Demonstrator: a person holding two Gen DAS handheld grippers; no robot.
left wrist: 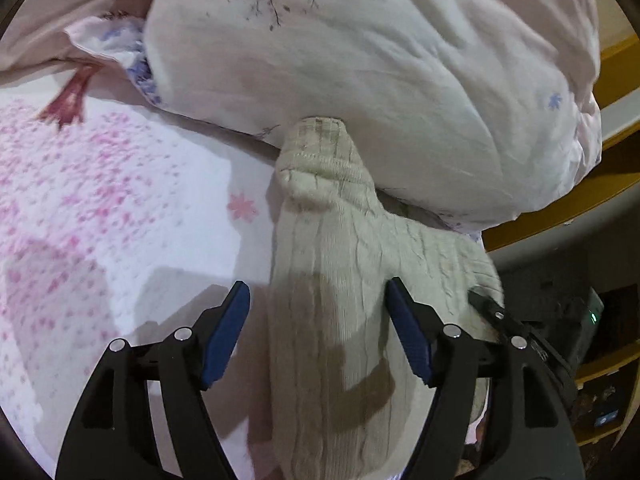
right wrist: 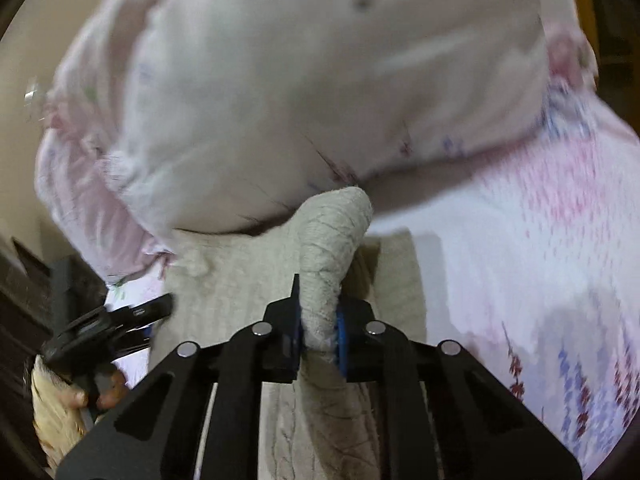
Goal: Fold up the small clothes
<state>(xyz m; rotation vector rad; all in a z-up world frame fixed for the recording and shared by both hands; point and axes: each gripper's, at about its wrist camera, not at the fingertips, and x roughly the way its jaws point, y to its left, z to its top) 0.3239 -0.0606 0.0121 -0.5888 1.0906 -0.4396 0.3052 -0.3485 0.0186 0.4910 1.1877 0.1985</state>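
A cream knitted sock (left wrist: 332,240) lies lengthwise on the flowered bedsheet (left wrist: 100,200), its far end against a pillow (left wrist: 360,60). My left gripper (left wrist: 317,286) is open and straddles the sock; its blue pads (left wrist: 224,340) do not press it. In the right wrist view my right gripper (right wrist: 318,312) is shut on a bunched, rolled fold of the cream sock (right wrist: 332,240), lifted over a flat cream knitted layer (right wrist: 224,292). The right gripper's tip (left wrist: 486,304) shows at the sock's right edge. The left gripper (right wrist: 120,316) and the hand (right wrist: 80,396) holding it appear at lower left.
The big pale pillow (right wrist: 300,80) fills the far side just beyond the sock. Flowered sheet (right wrist: 540,240) spreads to the side. A yellow wooden frame (left wrist: 616,60) and a dark box (left wrist: 588,320) stand off the bed's edge on the right.
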